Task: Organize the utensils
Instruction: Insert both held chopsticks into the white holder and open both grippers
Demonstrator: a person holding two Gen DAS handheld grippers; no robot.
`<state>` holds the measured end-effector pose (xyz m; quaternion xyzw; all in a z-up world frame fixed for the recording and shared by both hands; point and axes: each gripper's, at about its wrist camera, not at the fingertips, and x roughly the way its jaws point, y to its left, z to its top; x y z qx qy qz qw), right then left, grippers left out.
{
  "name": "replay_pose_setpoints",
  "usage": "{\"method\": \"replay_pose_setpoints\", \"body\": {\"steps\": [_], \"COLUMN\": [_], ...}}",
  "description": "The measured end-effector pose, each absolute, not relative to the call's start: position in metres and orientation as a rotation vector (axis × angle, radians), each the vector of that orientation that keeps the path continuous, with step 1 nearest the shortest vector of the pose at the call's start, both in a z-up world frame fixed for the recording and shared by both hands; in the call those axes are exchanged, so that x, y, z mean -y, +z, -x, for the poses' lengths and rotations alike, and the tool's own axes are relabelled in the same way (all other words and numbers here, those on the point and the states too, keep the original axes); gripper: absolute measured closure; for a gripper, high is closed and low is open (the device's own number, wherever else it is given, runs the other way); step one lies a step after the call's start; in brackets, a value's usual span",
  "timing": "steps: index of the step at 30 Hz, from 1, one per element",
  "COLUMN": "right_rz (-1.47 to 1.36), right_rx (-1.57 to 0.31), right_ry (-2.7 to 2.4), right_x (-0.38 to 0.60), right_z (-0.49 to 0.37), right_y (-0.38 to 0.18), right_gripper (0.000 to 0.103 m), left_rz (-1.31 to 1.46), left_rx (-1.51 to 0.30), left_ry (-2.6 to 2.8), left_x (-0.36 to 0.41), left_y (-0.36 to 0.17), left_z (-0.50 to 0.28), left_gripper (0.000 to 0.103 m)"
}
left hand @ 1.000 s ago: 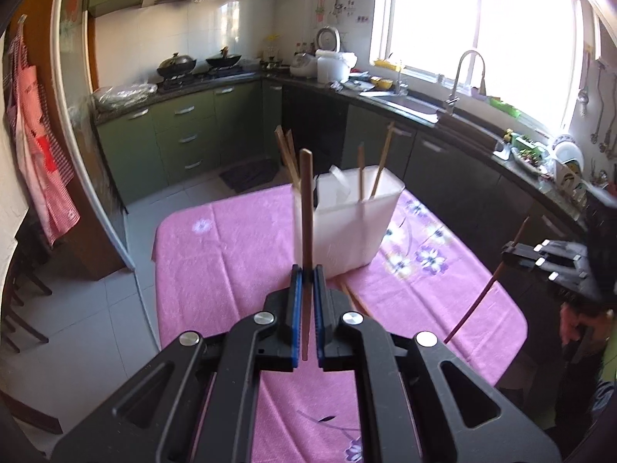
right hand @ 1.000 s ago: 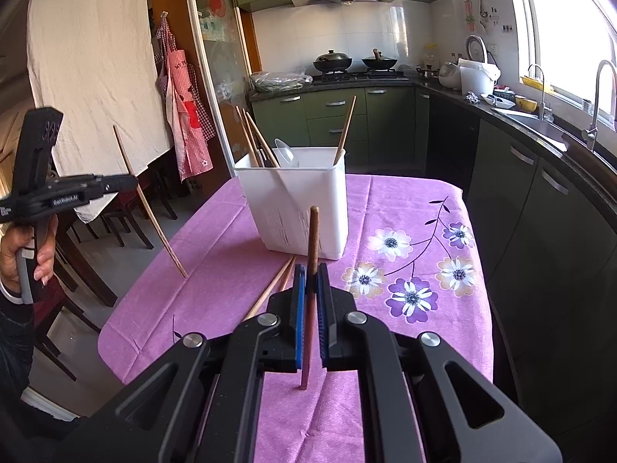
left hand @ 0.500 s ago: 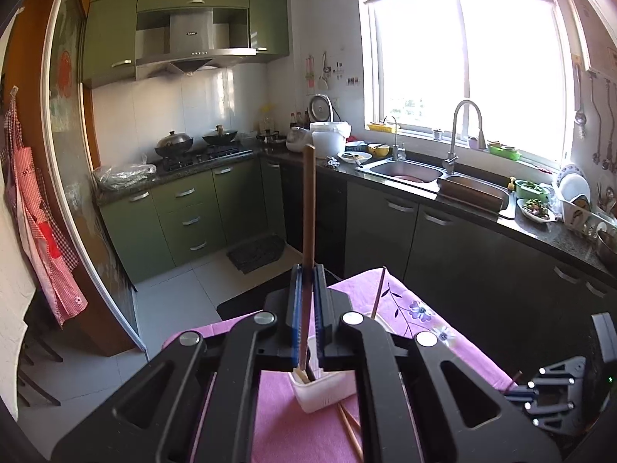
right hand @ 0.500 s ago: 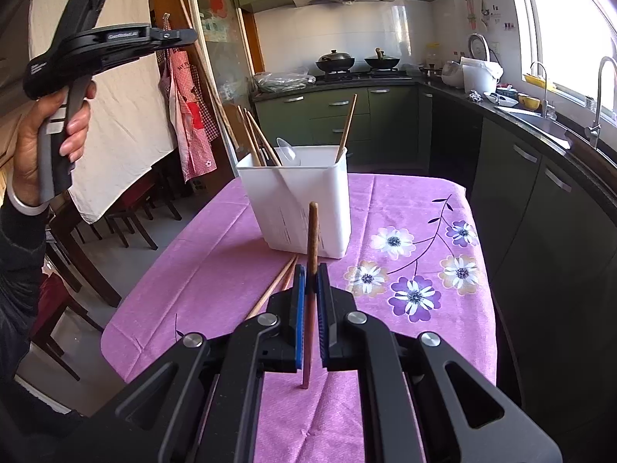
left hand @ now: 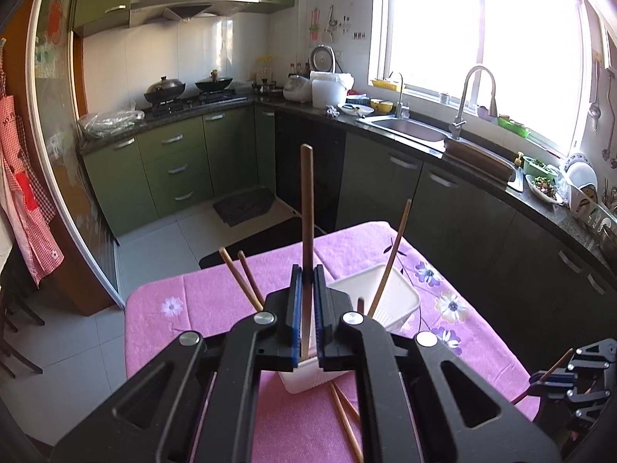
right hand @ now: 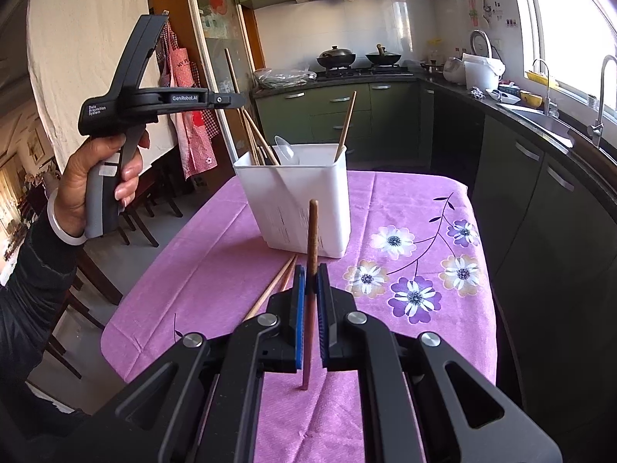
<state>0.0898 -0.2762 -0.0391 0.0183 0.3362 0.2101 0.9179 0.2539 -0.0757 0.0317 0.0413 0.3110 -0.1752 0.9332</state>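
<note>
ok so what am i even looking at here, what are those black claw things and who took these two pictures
They are hand-held grippers, one in each of a person's hands, each carrying its own camera looking along its fingers. The left gripper pinches a chopstick above the white holder. The right gripper pinches another chopstick lower down, over the pink flowered tablecloth. Its view also shows the left hand raised. More chopsticks stand in the holder, and two loose chopsticks lie beside it.

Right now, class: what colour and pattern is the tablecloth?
Pink-purple tablecloth with flower prints; right wrist view shows it best.
</note>
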Motion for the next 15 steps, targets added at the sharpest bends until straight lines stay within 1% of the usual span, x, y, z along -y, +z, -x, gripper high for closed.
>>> {"method": "replay_pose_setpoints", "body": {"steps": [4,6,9,11,13,15], "right_rz": [-0.03,-0.024,-0.006,0.002,0.007,-0.001], "right_rx": [-0.67,-0.649,-0.609,-0.582,-0.554,-0.525], "right_ry": [0.433,0.437,0.44,0.442,0.443,0.451], "right_x": [0.275,0.274,0.271,0.269,0.267,0.265], "right_z": [-0.093,-0.096,-0.099,-0.102,-0.108,-0.115], "right_y": [-0.025,-0.012,0.01,0.026,0.043,0.062], "right_gripper": [0.096,0.096,0.096,0.096,0.096,0.096], "left_rz": [-0.071,-0.068,-0.072,-0.086,-0.098,-0.093], "left_rx": [-0.649,-0.651,-0.66,-0.661,-0.66,-0.656], "left_ry": [-0.363,-0.36,-0.37,-0.37,-0.364,-0.369], "left_x": [0.069,0.066,0.062,0.062,0.063,0.061], "left_y": [0.024,0.022,0.021,0.019,0.018,0.019], "left_z": [-0.253,-0.252,-0.251,-0.249,-0.246,-0.239], "left_gripper": [0.097,0.095,0.083,0.064,0.056,0.052]}}
